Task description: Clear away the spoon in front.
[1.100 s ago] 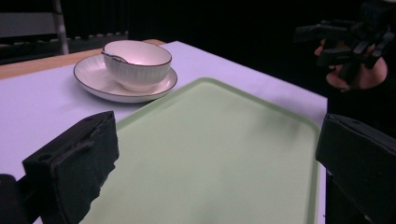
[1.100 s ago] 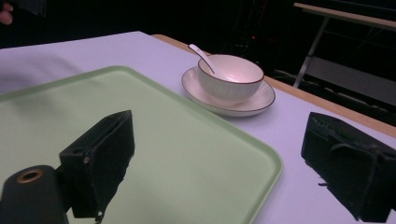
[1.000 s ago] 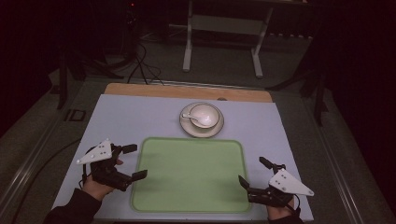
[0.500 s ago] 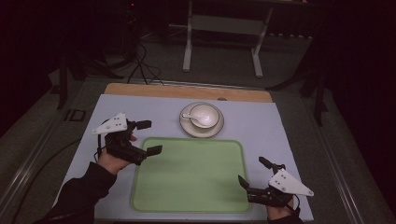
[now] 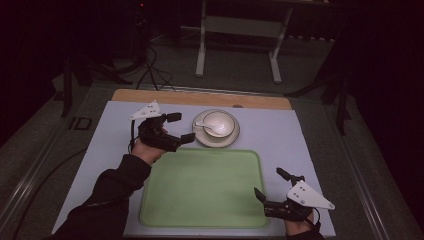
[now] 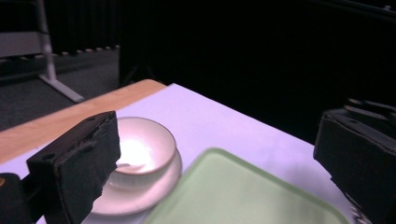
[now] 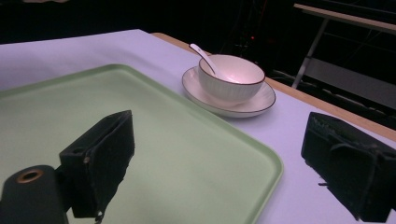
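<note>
A white bowl [image 5: 220,122] stands on a white saucer [image 5: 231,138] at the back middle of the table, and a white spoon [image 5: 204,125] rests in it with its handle pointing left. My left gripper [image 5: 181,127] hovers open just left of the saucer, nothing between its jaws. In the left gripper view the bowl [image 6: 140,148] lies close ahead, beside the left jaw. A light green tray [image 5: 202,187] lies in front of the saucer. My right gripper [image 5: 271,184] stands open over the tray's front right corner. From the right gripper view the bowl [image 7: 231,77] and spoon [image 7: 203,53] sit beyond the tray [image 7: 163,140].
A pale lilac mat [image 5: 280,130] covers the table, with a wooden strip [image 5: 200,97] along its far edge. A metal stand [image 5: 237,35] and cables [image 5: 150,65] sit on the dark floor behind the table.
My left gripper has moved from beside the tray's left edge forward and to the right, up to the saucer. The right gripper has stayed in place.
</note>
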Available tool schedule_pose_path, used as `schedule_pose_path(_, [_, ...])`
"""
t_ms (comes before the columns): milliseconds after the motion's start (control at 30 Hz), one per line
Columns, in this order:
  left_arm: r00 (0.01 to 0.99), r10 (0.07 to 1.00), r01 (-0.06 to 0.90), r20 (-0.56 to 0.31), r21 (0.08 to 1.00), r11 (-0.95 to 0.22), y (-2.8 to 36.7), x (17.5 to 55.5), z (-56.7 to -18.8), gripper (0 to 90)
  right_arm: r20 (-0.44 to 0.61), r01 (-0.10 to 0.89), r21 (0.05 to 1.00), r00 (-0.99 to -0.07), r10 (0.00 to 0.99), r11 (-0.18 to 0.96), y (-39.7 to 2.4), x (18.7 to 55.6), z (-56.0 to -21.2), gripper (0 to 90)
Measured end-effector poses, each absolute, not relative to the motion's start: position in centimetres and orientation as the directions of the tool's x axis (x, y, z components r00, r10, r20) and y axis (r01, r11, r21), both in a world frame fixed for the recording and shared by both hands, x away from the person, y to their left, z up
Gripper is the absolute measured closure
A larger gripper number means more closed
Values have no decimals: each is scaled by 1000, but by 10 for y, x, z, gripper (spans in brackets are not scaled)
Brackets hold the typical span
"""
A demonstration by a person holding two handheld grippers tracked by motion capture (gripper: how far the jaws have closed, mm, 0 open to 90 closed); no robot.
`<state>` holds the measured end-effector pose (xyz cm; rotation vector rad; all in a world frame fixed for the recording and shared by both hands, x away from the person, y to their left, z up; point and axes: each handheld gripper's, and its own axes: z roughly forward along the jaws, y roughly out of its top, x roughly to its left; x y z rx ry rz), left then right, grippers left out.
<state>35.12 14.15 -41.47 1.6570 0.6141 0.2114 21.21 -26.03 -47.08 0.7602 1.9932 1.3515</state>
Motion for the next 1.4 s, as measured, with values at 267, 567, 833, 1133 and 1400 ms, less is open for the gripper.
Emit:
schedule_pose_path(267, [792,536,326,-293,945,35,125,374,-433,74,-161,127,940,-653,740,317,-259,212,-471,97])
schedule_pose_path(567, [639,642,429,-424,889,160,109,392,-473,147,-166,129,937,-656,736,325,-258,213,-472,98])
schedule_pose_path(833, [468,705,545,-533,802,245,100,405,-495,218,-165,128,936,-663,730,328,-257,212,-472,97])
schedule_pose_path(1133, [311,665,625,-679,674,395,93,416,-519,390,-162,130,936,-665,729,326,-258,212,-472,98])
schedule_pose_path(1400, [250,643,628,-724,626,461,89,423,-530,517,-157,133,936,-670,726,325,-258,213,-473,98])
